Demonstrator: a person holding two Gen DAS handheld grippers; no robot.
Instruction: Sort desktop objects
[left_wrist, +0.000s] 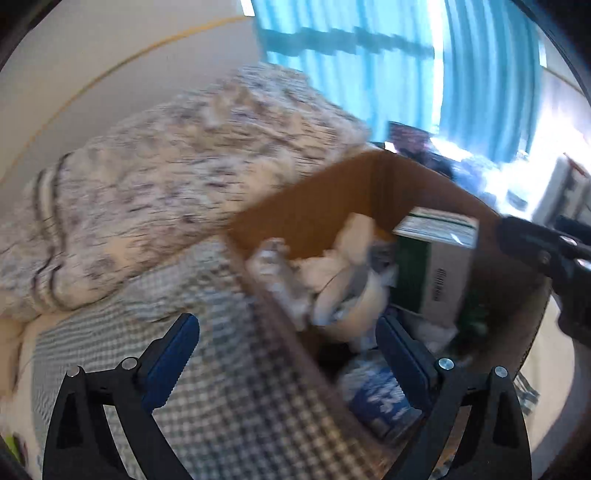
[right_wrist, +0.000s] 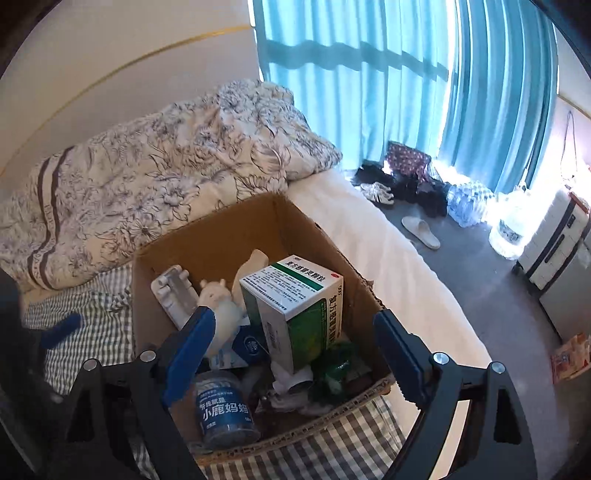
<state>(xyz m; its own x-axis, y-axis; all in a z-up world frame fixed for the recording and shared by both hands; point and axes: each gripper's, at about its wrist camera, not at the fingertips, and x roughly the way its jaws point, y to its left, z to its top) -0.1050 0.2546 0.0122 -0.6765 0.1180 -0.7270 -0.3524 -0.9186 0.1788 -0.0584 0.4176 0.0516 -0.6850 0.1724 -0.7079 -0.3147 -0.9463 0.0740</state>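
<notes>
An open cardboard box (right_wrist: 221, 236) stands on the bed. In it are a green and white medicine box (right_wrist: 291, 306), a blue jar (right_wrist: 225, 413), a white figurine (right_wrist: 221, 302), a white plastic part (right_wrist: 173, 295) and a crumpled green wrapper (right_wrist: 336, 365). My right gripper (right_wrist: 295, 339) hangs open over the box with nothing between its fingers. The left wrist view is blurred. My left gripper (left_wrist: 288, 350) is open and empty over the left wall of the box (left_wrist: 314, 206), with the medicine box (left_wrist: 436, 266) and the jar (left_wrist: 380, 398) ahead of it.
A flowered quilt (right_wrist: 147, 177) is heaped behind the box on a checked sheet (right_wrist: 92, 332). The white mattress edge (right_wrist: 388, 258) runs to the right. On the floor are a slipper (right_wrist: 421, 230), bottled water (right_wrist: 469, 203) and a suitcase (right_wrist: 554, 240).
</notes>
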